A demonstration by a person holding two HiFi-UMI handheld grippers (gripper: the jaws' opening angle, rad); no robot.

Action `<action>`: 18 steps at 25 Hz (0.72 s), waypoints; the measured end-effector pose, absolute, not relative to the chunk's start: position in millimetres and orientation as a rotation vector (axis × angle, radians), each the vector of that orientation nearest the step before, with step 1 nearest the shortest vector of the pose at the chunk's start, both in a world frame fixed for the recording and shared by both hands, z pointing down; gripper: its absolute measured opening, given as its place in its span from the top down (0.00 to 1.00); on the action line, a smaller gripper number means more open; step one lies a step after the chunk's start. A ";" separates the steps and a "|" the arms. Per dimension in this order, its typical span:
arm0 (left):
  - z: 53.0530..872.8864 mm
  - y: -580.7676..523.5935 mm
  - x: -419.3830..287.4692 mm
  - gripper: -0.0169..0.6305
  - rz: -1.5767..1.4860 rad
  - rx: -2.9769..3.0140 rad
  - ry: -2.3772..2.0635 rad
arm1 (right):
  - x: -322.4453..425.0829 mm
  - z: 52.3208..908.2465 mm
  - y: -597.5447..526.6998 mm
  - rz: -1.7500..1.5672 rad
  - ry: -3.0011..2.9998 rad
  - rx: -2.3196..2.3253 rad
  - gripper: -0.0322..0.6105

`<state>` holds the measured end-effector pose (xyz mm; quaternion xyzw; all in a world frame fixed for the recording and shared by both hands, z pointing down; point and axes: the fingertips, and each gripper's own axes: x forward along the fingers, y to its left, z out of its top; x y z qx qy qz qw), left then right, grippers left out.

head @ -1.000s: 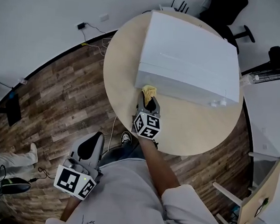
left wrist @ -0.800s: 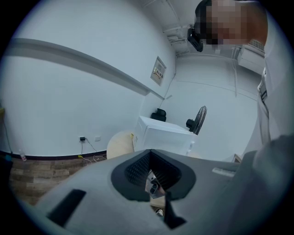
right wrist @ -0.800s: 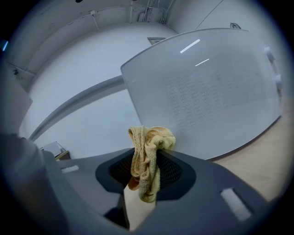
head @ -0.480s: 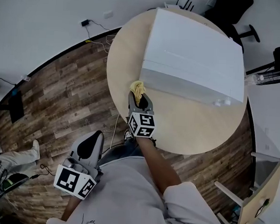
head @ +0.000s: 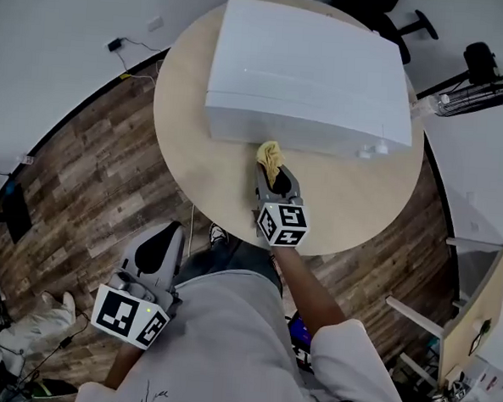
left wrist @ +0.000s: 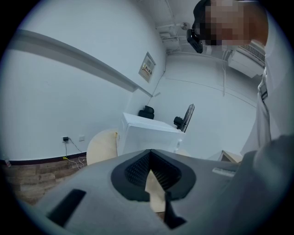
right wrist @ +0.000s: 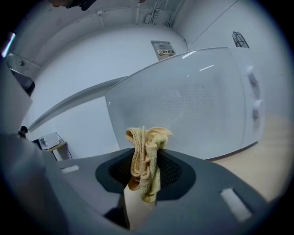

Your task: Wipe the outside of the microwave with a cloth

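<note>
A white microwave [head: 310,72] stands on a round wooden table [head: 186,162]. My right gripper [head: 272,167] is shut on a bunched yellow cloth [head: 270,157], which sits at the lower front face of the microwave. In the right gripper view the yellow cloth [right wrist: 146,156] hangs from the closed jaws, with the microwave door [right wrist: 183,101] just beyond and its two knobs [right wrist: 253,89] to the right. My left gripper [head: 159,258] hangs low at my left side, away from the table, shut and empty. The left gripper view shows the microwave [left wrist: 147,133] far off.
Wood floor [head: 74,185] surrounds the table. Cables and a wall socket [head: 117,43] run along the wall at left. A fan [head: 480,70] stands behind the table at right, and a wooden shelf unit [head: 470,311] is at the far right.
My right gripper has carried the cloth rightward along the microwave's front face, from its left corner toward the middle. The left gripper stays at my side.
</note>
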<state>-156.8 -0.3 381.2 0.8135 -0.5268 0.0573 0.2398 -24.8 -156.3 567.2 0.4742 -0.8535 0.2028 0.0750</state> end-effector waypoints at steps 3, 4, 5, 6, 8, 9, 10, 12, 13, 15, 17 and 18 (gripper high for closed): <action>381.1 -5.9 -141.0 0.98 0.172 2.248 -1.407 | 26.2 571.2 -160.8 0.596 -2.496 1.492 0.74; 381.4 -8.4 -135.6 0.98 0.177 2.258 -1.395 | 43.1 572.0 -163.4 0.589 -2.477 1.517 0.74; 381.9 -10.7 -130.4 0.98 0.181 2.267 -1.384 | 59.7 572.7 -166.2 0.583 -2.458 1.542 0.74; 382.7 -12.6 -125.5 0.98 0.185 2.273 -1.374 | 75.5 573.4 -169.0 0.579 -2.439 1.566 0.74; 385.3 -15.1 -116.6 0.98 0.196 2.279 -1.358 | 104.9 576.0 -173.5 0.573 -2.403 1.605 0.74; 386.6 -16.1 -112.3 0.98 0.202 2.281 -1.351 | 118.8 577.7 -175.5 0.569 -2.385 1.620 0.74; 387.6 -16.8 -108.3 0.98 0.209 2.282 -1.345 | 132.5 579.7 -177.4 0.564 -2.365 1.634 0.74; 388.2 -18.7 -101.9 0.98 0.222 2.286 -1.338 | 159.5 584.1 -181.4 0.550 -2.323 1.660 0.74; 388.1 -20.0 -99.7 0.98 0.227 2.286 -1.336 | 172.4 586.2 -184.0 0.542 -2.302 1.673 0.74; 388.9 -22.4 -96.5 0.98 0.239 2.284 -1.337 | 195.7 590.5 -189.5 0.530 -2.263 1.694 0.74; 390.9 -24.3 -94.4 0.98 0.253 2.279 -1.337 | 214.3 596.1 -194.8 0.532 -2.230 1.711 0.74; 391.8 -25.3 -93.4 0.98 0.261 2.278 -1.337 | 222.2 598.9 -197.4 0.535 -2.215 1.720 0.74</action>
